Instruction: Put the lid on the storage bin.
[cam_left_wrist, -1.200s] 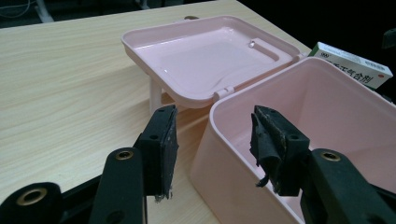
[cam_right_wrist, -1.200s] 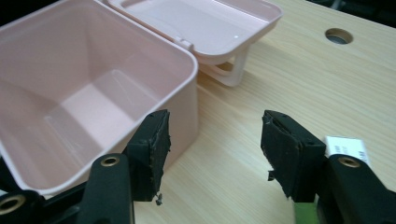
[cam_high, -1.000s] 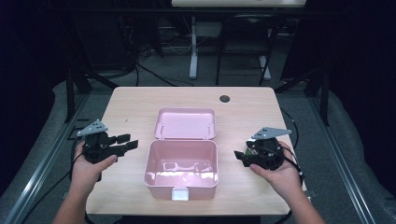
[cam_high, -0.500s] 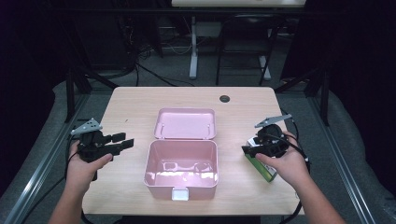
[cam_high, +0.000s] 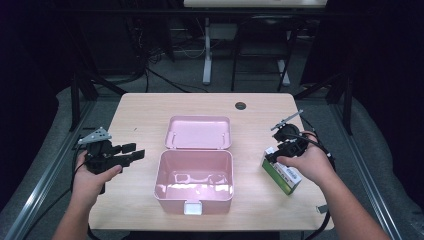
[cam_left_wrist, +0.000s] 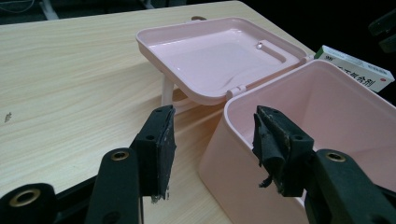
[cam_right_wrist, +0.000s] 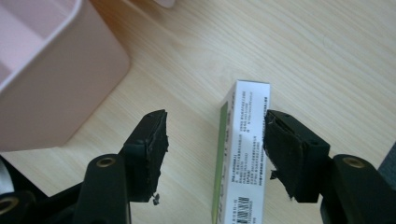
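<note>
A wooden bench (cam_high: 150, 115) carries the things, with a small dark round hole (cam_high: 240, 106) near its far edge. In the middle of it stands a pink plastic box (cam_high: 194, 180), open, its bottom moulded into shallow hollows. Its lid (cam_high: 199, 132) is swung back on the far side and lies propped just above the bench top, inner face up; in the left gripper view a hinge tab joins the lid to the box's back rim.

Near the bench's right edge, well apart from the box, a white and green carton (cam_high: 283, 172) lies flat, printed text on its top face. The right hand (cam_high: 307, 162) is over it and holds the right tool (cam_high: 274, 156) low above its far end. In the right gripper view the jaws stand wide open with the carton (cam_right_wrist: 243, 154) between them: it lies close to the right-side pad (cam_right_wrist: 282, 149) and clear of the other, and neither pad presses on it.

At the bench's left edge the left hand (cam_high: 90, 175) holds the left tool (cam_high: 134, 152), pointing toward the box. Its jaws have just been opening and now stand fully apart with nothing between them; in the left gripper view they frame the near left corner of the box (cam_left_wrist: 299, 135), short of touching it.
</note>
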